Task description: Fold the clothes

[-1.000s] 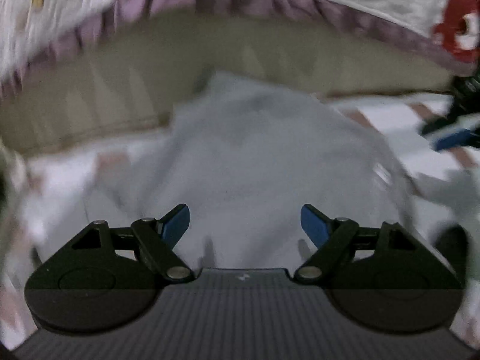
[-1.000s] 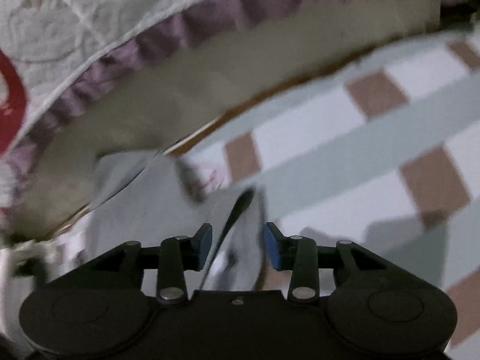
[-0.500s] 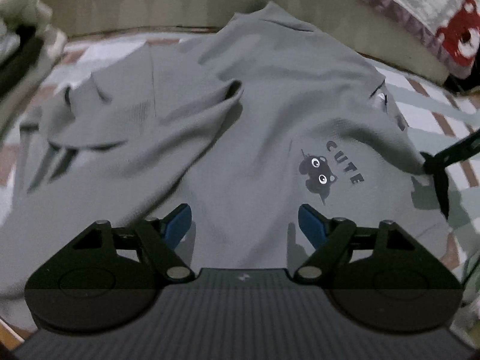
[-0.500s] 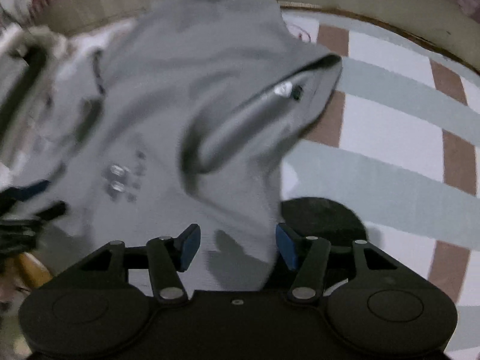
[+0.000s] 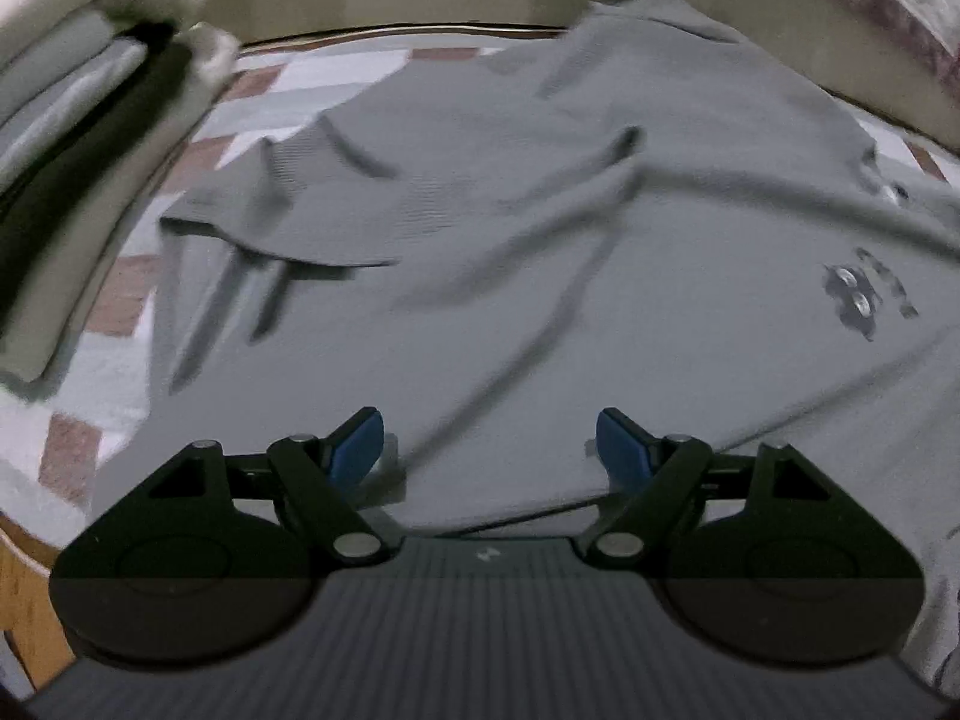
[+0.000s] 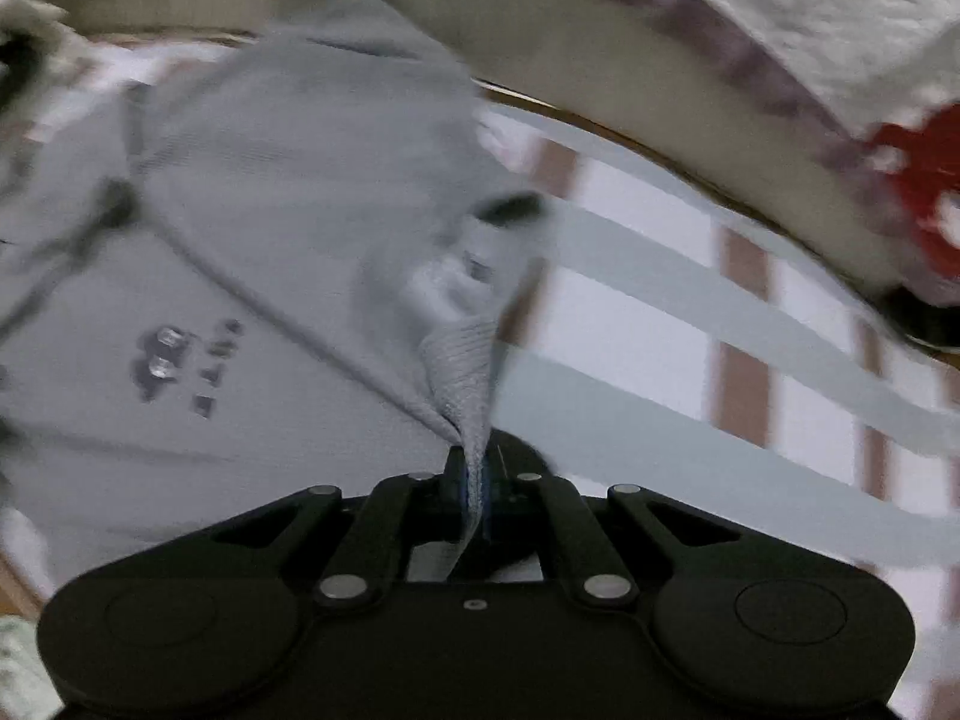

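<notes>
A grey sweatshirt (image 5: 540,228) with a small dark cat print (image 5: 855,297) lies spread and wrinkled on a checked cloth surface. My left gripper (image 5: 489,447) is open and empty, low over the shirt's near hem. In the right wrist view the same sweatshirt (image 6: 270,210) fills the left half, its print (image 6: 180,360) visible. My right gripper (image 6: 474,480) is shut on a ribbed edge of the sweatshirt (image 6: 465,378), which rises in a pinched fold from the jaws.
A stack of folded clothes (image 5: 78,138), white, grey and black, sits at the far left. The checked cloth (image 6: 690,360) shows bare to the right of the shirt. A quilted blanket with a red print (image 6: 840,60) hangs beyond the table's far edge.
My right gripper has closed on the sweatshirt's ribbed edge; half a second ago it was open above it. My left gripper has swung left, bringing the folded stack into view.
</notes>
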Demonstrator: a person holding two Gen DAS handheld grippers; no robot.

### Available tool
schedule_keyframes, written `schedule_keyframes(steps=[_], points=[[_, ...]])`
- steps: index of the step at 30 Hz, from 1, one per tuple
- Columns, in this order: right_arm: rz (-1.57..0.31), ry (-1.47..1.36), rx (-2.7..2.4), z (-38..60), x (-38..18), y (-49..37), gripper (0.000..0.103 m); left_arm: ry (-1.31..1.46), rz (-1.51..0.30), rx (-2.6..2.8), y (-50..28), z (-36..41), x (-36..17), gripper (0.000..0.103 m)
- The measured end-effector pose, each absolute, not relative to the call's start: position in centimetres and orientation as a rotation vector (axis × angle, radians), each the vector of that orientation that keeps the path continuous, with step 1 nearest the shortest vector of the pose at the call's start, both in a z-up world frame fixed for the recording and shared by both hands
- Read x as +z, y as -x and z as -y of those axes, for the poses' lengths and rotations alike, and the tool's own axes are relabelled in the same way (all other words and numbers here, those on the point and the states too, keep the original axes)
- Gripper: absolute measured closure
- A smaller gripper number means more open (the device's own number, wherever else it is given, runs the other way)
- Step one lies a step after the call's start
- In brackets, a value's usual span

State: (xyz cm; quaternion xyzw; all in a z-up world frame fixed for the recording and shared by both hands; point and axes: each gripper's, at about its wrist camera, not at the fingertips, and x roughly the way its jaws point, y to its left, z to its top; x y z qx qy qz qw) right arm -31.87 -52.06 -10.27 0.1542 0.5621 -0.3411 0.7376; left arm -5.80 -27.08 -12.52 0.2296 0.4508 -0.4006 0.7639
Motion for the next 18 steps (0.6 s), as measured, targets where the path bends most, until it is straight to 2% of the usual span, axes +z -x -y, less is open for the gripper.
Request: schedule_keyframes(steps=[4,6,8,14,18], points=[[-1.421,-0.422,-0.723,53.7,-14.7,31.3,0.096,-0.393,-1.033,-0.859,2.6,25.4,-11.4,0.025],[-1.436,-0.421,-0.744,54.1,-15.0,31.2,0.083,-0.362,-1.007,-0.829,1.1,24.4,-10.5,0.025],[-1.344,-0.398,-0.772,54.0,-13.4,31.3,0.071,-0.335,-0.983,-0.819,-0.4,23.7,-10.1,0.024],[-0.888,-0.466,-0.601,52.5,-8.8,31.3,0.067,-0.328,-0.963,-0.859,-2.9,25.6,-10.4,0.024],[-0.784,-0.473,-0.478,50.8,-8.1,28.7,0.065,-0.382,-0.906,-0.967,-2.0,28.7,-11.1,0.024]])
